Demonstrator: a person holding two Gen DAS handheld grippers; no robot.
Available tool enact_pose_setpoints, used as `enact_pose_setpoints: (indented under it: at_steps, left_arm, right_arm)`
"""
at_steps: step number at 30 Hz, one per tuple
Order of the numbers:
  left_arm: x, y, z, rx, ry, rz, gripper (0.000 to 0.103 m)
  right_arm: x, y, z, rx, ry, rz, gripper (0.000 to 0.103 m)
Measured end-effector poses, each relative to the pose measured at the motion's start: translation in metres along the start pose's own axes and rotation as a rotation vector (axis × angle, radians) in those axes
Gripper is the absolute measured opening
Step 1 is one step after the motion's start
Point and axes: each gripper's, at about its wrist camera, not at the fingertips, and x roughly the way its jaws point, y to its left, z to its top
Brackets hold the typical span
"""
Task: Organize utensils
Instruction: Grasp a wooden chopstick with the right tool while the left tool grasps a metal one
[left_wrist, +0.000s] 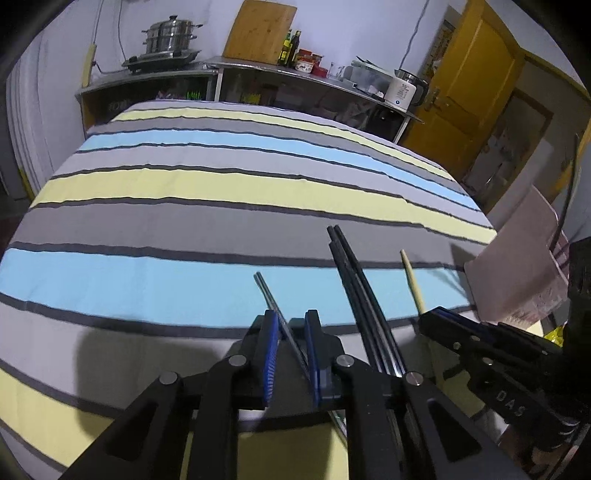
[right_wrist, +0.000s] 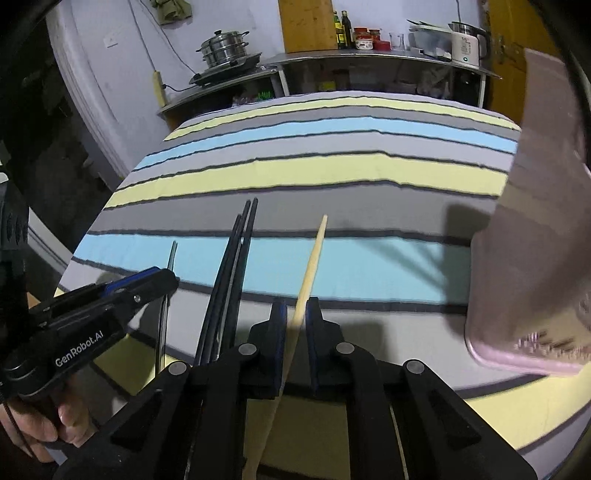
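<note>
A thin metal chopstick (left_wrist: 275, 306) is seen between the blue pads of the left gripper (left_wrist: 291, 325), which looks closed on it. A wooden chopstick (right_wrist: 310, 266) is flanked by the right gripper (right_wrist: 295, 314); contact cannot be told. Black chopsticks (right_wrist: 236, 266) lie between them on the striped tabletop (right_wrist: 332, 173). A pink holder (right_wrist: 535, 240) stands at three o'clock.

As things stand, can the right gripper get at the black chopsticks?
Probably not yet: the right gripper has the wooden chopstick between its jaws. The black chopsticks lie just beside it, nothing covering them.
</note>
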Motion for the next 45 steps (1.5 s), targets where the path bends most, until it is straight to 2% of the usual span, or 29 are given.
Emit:
enact_pose_setpoints:
  at_steps: [11,15,19,26,29,39,43,45]
  left_arm:
    - [0.013,-0.002,0.013,-0.024,0.006,0.005,0.015]
    - [0.015,-0.006,0.015,0.002,0.011,0.032,0.014]
    - [0.015,-0.009,0.015,0.026,0.013,0.072,0.008]
    - [0.009,-0.001,0.011,-0.032,0.045,0.027,0.010]
    - [0.006,-0.003,0.007,-0.044,0.055,0.033,0.011]
    - [0.006,-0.027,-0.003,0.065,0.042,0.157,0.011]
    - [0.005,-0.027,-0.002,0.085,0.044,0.169,0.009]
    - [0.004,-0.022,0.000,0.056,0.052,0.135,0.007]
  right_arm:
    - [0.025,0.001,0.028,-0.003,0.020,-0.045,0.011]
    - [0.030,0.001,0.035,-0.003,0.026,-0.052,0.010]
    - [0.031,0.002,0.037,-0.011,0.029,-0.062,0.008]
    - [0.030,0.000,0.035,-0.012,0.037,-0.049,0.006]
    - [0.030,0.001,0.035,-0.016,0.038,-0.051,0.006]
    - [0.032,0.004,0.036,-0.036,0.034,-0.051,0.006]
    - [0.031,0.004,0.036,-0.035,0.035,-0.041,0.006]
    - [0.029,0.005,0.036,-0.033,0.034,-0.032,0.006]
